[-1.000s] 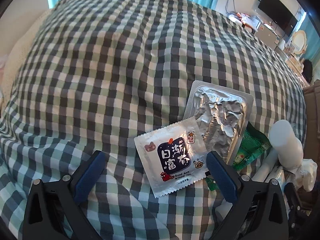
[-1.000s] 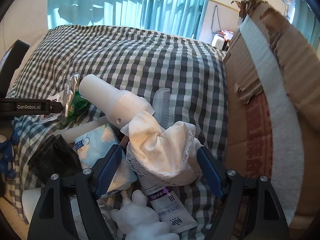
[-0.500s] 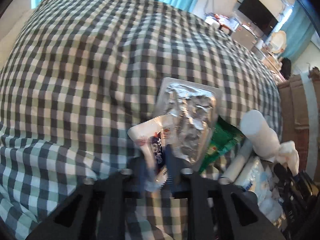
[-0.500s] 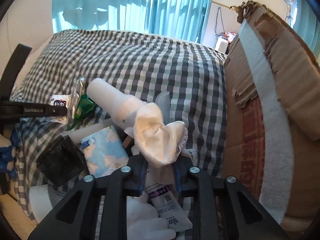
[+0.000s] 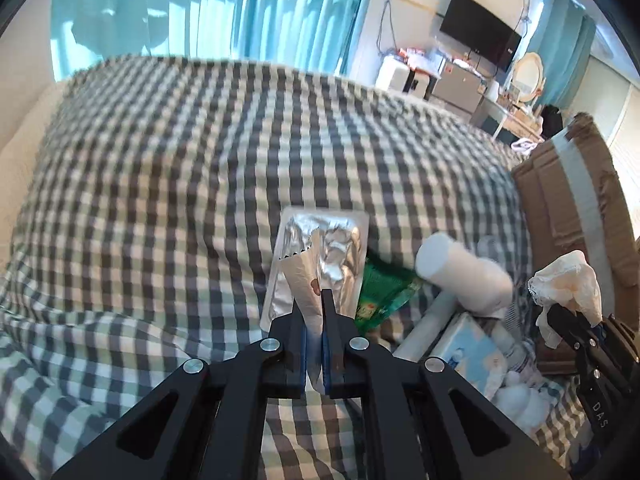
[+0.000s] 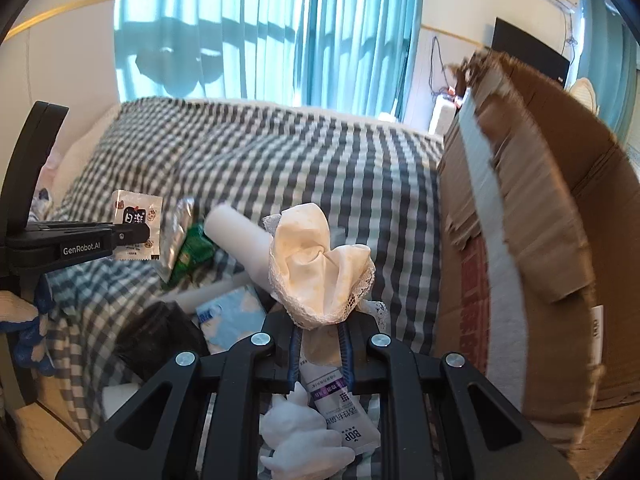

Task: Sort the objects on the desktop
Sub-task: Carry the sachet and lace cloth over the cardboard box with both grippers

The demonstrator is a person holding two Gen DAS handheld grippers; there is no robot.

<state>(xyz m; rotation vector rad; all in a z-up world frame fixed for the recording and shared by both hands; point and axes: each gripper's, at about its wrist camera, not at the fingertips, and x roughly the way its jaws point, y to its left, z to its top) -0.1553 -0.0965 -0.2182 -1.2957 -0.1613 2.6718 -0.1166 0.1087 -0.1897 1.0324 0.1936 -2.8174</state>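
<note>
Fingers of the left gripper (image 5: 314, 300) are pinching a white sachet (image 6: 137, 224) clear of the checked bedspread (image 5: 180, 168) while the right gripper (image 6: 320, 332) is clamping a lace-edged cloth (image 6: 320, 264) beside the cardboard box (image 6: 520, 208); judged mid-pickup, with carrying each item to its place outstanding.

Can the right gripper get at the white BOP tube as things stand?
Probably not yet: the right gripper is shut on a cream lace-edged cloth, so its jaws are occupied. The white BOP tube lies just beneath, otherwise unobstructed.

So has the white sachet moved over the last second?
Yes. The sachet is lifted upright off the checked cover in the left claw, edge-on before the foil tray.
</note>
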